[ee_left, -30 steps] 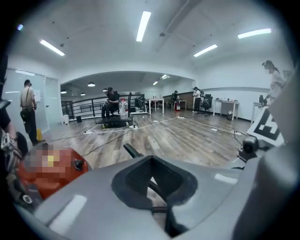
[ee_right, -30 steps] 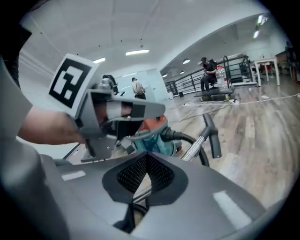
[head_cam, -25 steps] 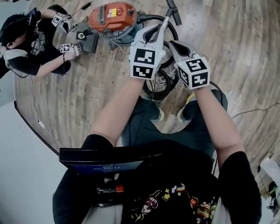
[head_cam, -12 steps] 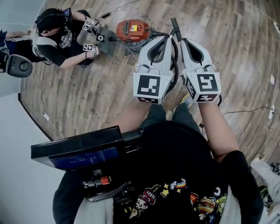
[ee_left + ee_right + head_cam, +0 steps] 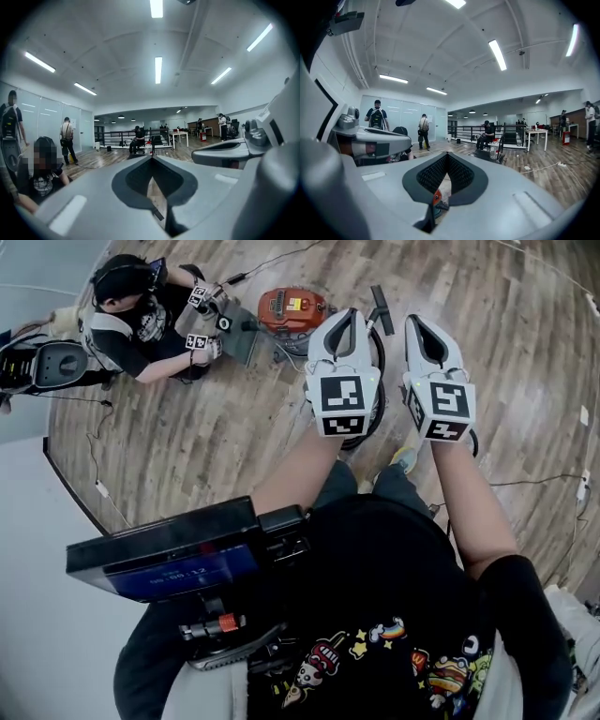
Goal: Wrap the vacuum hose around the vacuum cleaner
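Note:
The orange vacuum cleaner stands on the wood floor at the top of the head view. Its black hose lies coiled on the floor below my grippers, mostly hidden by them, and a black wand end sticks out beside it. My left gripper and right gripper are held side by side, high above the coil, pointing at the room. Both are shut with nothing in them. In the left gripper view the jaws of the left gripper meet. In the right gripper view the right gripper is closed too, and a bit of orange vacuum shows below.
A second person sits on the floor at upper left with two grippers by the vacuum's grey floor head. A black device hangs at my chest. Thin cables lie on the floor. Several people stand far off in the room.
Both grippers have risen away from the hose coil and now sit level, side by side. The head view has pulled back, so the vacuum and the seated person look smaller and farther off.

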`<state>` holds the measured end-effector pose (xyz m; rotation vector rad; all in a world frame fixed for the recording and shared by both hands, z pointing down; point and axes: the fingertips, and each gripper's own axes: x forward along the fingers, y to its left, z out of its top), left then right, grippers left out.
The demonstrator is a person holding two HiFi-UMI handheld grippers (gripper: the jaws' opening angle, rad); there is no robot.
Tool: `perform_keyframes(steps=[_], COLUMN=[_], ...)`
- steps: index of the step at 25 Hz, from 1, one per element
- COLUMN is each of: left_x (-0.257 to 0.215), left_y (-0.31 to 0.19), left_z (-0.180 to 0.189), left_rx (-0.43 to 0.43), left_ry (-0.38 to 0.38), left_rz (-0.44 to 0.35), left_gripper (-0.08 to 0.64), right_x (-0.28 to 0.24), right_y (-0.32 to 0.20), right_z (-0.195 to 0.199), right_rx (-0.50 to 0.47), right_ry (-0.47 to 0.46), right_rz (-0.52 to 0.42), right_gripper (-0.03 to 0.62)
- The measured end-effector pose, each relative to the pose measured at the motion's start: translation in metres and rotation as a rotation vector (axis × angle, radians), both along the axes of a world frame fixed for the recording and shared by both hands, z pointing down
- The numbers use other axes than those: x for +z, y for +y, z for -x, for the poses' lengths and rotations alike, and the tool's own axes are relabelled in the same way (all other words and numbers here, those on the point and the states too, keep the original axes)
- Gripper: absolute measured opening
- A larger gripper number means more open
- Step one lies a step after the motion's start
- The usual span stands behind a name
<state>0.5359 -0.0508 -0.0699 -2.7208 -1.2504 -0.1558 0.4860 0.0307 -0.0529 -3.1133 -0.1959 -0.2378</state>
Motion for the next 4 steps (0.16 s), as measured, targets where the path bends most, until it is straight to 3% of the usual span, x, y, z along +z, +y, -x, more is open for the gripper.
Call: perform_keyframes(steps=[4], left_x=[0.010], left_y=[0.006], left_z=[0.009], left_rx=[-0.013], left_ry=[-0.008], left_rz=[-0.031], left_gripper=[0.007], right_x=[0.020], right_y=[0.007], right_z=[0.010], right_rx=[0.025], right_ry=[-0.042], right_rz=[-0.014], right_gripper=[0.023])
